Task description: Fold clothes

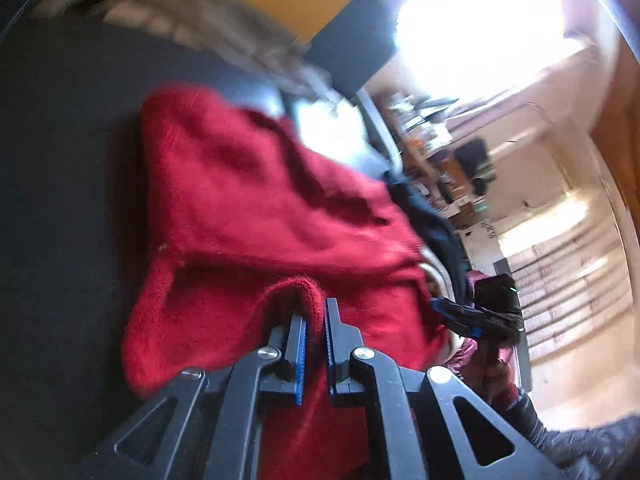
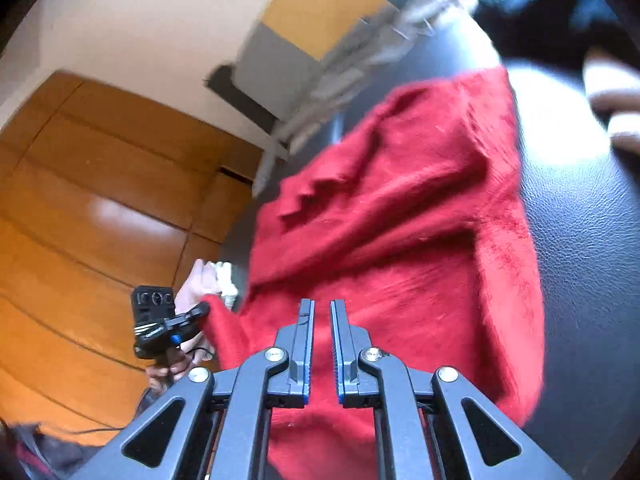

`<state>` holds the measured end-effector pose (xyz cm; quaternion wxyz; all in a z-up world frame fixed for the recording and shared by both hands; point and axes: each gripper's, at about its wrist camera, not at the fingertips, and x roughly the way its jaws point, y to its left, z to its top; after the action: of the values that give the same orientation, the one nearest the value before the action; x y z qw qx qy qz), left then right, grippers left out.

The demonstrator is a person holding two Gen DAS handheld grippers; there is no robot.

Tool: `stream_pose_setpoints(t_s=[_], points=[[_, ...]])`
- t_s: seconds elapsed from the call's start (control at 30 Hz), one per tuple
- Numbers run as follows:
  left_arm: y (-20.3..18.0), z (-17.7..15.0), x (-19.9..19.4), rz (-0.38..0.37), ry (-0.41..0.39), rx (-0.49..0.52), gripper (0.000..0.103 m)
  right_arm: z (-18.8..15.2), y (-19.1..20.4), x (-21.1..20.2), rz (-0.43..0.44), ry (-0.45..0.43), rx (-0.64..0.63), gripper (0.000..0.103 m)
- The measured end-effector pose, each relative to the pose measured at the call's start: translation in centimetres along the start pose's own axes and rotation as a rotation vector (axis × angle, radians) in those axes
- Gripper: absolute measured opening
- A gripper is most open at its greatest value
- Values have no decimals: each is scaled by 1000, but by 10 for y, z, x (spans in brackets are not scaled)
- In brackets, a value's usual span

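Left wrist view: the left gripper point(image 1: 315, 312) pinches a rolled edge of a fuzzy red sweater point(image 1: 256, 208), its blue-padded jaws closed on the fabric at 6 o'clock. The sweater spreads from the jaws up toward 11 o'clock across a dark leather-look tabletop point(image 1: 68, 168). A blurred grey-and-white checked garment point(image 1: 224, 24) lies along the table's far edge at 12 o'clock, and a dark navy garment point(image 1: 436, 224) sits at the sweater's 3 o'clock side. At 4 o'clock the right gripper point(image 1: 472, 316) shows as a black unit with a blue tip against the sweater's edge; whether it grips cannot be told from here. A sunlit window point(image 1: 480, 28) glares at 1 o'clock.

Right wrist view: the right gripper point(image 2: 322, 320) has its jaws nearly together, with red knit filling the narrow gap between them; a firm grip on the cloth cannot be confirmed. The sweater point(image 2: 400, 220) hangs and drapes from 6 o'clock up to 1 o'clock over the tabletop point(image 2: 580, 260). At 8 o'clock the left gripper point(image 2: 188, 320), held in the person's hand point(image 2: 168, 368), clamps a sweater corner. Orange wooden cabinet doors point(image 2: 92, 200) fill the 9 o'clock side. The checked garment point(image 2: 360, 60) blurs at 12 o'clock.
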<state>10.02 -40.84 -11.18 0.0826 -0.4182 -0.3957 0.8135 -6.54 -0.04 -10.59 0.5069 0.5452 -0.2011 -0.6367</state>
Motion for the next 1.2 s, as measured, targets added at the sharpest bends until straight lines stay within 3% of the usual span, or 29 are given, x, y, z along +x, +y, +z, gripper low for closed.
stream_pose_setpoints(t_s=[0.1,0.17,0.2,0.27,0.3,0.53,0.63,0.7,0.73,0.77,0.8,1.03,1.2], points=[[14,1,18,34,37,-21,6,-8,12,1,4,36,-44,12],[20,-3,22,41,44,-33,6,-21,27,-4,-7,48,-105,22],[22,-5,21,41,44,-34,6,-28,35,-7,-31,56,-146,31],[24,-12,16,39,43,-34,6,-43,58,0,-113,86,-259,78],[24,-14,14,41,43,-33,6,-52,70,6,-148,120,-350,82],[25,-22,10,45,42,-50,7,-113,135,73,-352,438,-1096,84],[25,-23,9,47,41,-45,7,-120,134,88,-414,501,-1236,84],[26,-25,9,39,42,-54,7,-121,129,98,-439,552,-1262,84],[27,-25,9,37,44,-56,7,-122,126,103,-451,581,-1274,75],[27,-25,9,38,47,-57,7,-123,123,105,-452,602,-1287,33],[27,-26,8,39,49,-58,7,-123,122,105,-453,610,-1284,7],[16,-35,-2,84,46,-3,7,-117,120,88,-476,591,-1215,8],[0,-47,-38,-8,-39,-10,6,-96,130,54,-504,485,-1153,8]])
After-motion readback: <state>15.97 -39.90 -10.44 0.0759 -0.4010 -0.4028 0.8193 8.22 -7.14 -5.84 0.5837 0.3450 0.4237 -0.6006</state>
